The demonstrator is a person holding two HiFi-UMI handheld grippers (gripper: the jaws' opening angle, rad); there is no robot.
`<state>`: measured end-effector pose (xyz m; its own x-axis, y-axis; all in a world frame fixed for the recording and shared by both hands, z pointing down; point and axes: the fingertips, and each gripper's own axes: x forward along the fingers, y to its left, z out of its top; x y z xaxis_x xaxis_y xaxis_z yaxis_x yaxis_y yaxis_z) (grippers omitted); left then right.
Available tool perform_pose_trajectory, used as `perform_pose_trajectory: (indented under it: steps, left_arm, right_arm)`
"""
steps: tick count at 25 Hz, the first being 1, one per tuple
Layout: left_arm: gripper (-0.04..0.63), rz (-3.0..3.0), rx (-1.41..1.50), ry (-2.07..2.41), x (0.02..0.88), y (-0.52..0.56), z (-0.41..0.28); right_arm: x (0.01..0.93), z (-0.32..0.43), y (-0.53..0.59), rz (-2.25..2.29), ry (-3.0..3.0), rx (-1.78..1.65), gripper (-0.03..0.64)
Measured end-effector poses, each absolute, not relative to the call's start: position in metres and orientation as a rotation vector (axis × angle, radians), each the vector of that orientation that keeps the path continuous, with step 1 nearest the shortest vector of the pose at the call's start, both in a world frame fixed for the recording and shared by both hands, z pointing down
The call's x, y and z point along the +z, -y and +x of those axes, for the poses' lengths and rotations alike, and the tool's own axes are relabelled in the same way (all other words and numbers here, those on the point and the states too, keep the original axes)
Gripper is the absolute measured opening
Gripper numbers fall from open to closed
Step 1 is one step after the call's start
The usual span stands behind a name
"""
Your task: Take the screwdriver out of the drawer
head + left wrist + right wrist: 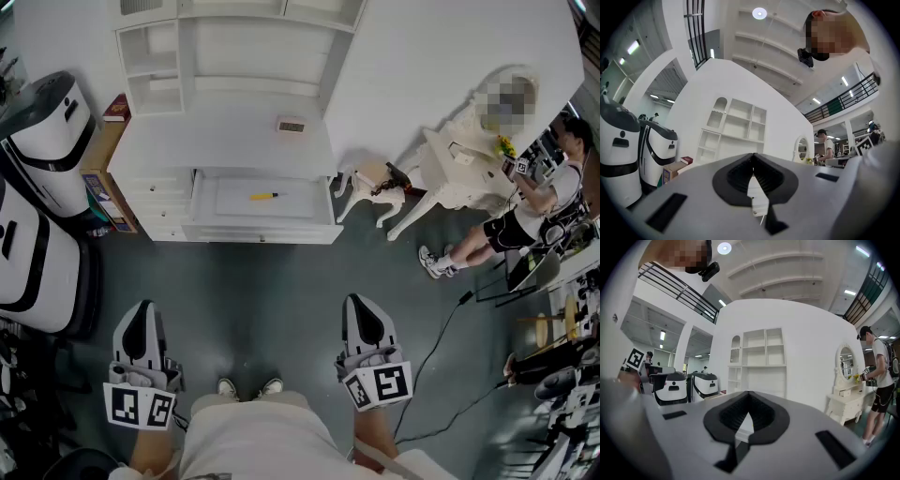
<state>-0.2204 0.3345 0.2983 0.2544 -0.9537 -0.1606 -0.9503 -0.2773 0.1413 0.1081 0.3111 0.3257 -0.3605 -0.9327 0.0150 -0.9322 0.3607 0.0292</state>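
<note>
A yellow-handled screwdriver (264, 196) lies in the open white drawer (204, 217) of a white cabinet (225, 141), seen in the head view. Both grippers hang low over the grey floor, well short of the drawer. My left gripper (141, 316) is shut with nothing in it; in the left gripper view its jaws (753, 154) meet, with the cabinet shelves (736, 126) beyond them. My right gripper (362, 309) is shut and empty too, and its jaws (748, 393) point at the same shelves (761, 357). The screwdriver shows in neither gripper view.
Two white robots (37, 141) and a cardboard box (101, 178) stand left of the cabinet. At the right are a white dressing table (450, 169), a toy horse (375, 187) and a person (525, 206). Black cables (441, 347) trail across the floor.
</note>
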Motion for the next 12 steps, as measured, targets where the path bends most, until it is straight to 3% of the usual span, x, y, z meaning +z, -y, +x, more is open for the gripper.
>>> perform_pose_trajectory:
  steps: [12]
  left_arm:
    - [0.015, 2.496, -0.356, 1.885, 0.285, -0.338, -0.219]
  right_arm:
    - [0.309, 0.103, -0.316, 1.746, 2.578, -0.07, 0.008]
